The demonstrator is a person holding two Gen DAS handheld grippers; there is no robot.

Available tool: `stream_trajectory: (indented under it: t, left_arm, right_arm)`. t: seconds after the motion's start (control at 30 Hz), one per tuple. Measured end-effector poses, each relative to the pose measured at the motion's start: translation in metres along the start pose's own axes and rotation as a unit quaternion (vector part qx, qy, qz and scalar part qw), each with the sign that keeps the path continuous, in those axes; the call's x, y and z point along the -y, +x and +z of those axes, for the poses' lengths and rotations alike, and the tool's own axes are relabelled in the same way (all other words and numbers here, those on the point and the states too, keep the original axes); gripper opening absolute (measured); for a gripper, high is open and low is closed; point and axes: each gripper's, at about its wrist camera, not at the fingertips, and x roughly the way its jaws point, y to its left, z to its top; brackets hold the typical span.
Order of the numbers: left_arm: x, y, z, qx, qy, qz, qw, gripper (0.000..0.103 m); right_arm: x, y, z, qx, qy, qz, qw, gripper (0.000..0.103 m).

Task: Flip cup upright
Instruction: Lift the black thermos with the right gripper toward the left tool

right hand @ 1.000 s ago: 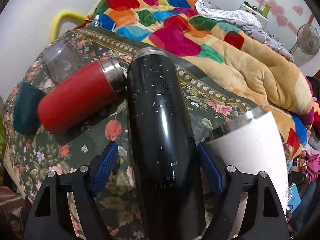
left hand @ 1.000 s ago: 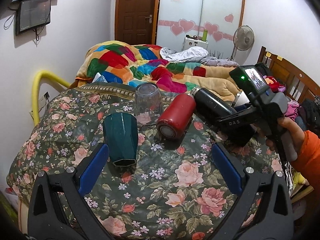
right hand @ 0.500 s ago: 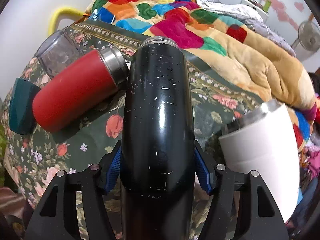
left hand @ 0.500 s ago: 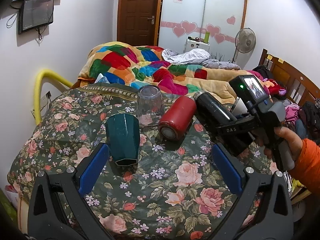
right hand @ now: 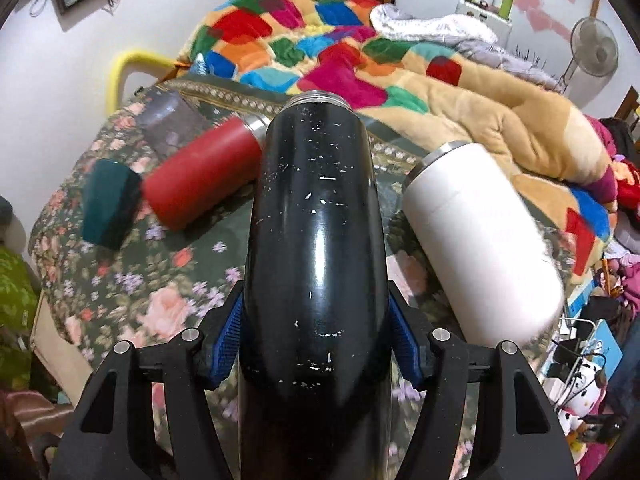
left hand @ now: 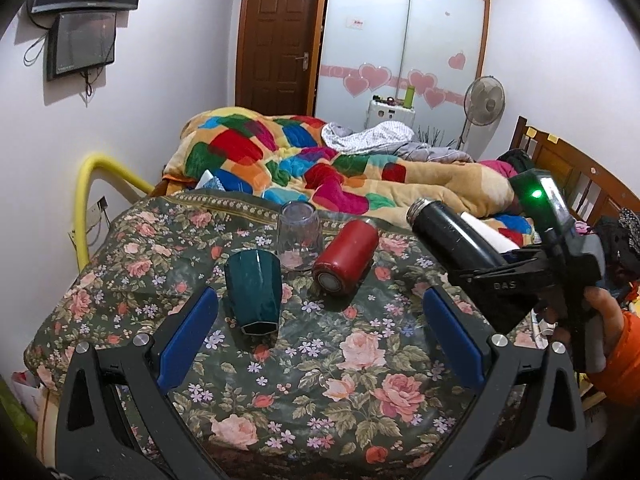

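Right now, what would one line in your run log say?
right tongs: shut on black flask, lifted, tilted | left tongs: open, idle | red flask: lying on table

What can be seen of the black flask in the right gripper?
The black flask is a tall, glossy, metal-looking cylinder, its paint scuffed with small white chips. Its lidless, threaded silvery neck points away from the right gripper, whose blue pads clamp its lower body on both sides. In the left wrist view it is tilted, mouth raised above the floral tablecloth; whether its hidden base touches the table cannot be told.
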Motion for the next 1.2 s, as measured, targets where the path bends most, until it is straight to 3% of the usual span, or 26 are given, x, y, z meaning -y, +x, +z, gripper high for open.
stream_trajectory:
  t: [0.27,0.43,0.83,1.2]
  left_arm:
    - [0.009,-0.043,0.000,0.028,0.016,-0.001,0.9995,0.103]
    - [0.008,-0.058,-0.004,0.031,0.016,0.001,0.9994,0.103]
    - [-0.006,-0.061,-0.014,0.017,0.005,0.010,0.9998,0.103]
    - [-0.022,-0.035,-0.027,-0.021,-0.011,0.021,0.9995,0.103]
  right_arm:
    - [-0.021,-0.057,-0.016,0.053,-0.024,0.007,0.998,0.061]
    - [-0.045,-0.071,-0.030,0.067,-0.049,0.023,0.996,0.061]
    - [-0.099,-0.021,-0.057,0.009,-0.089,0.064,0.994,0.061]
    - [-0.127,0.029,-0.066,-0.043,-0.139,0.057,0.988,0.061]
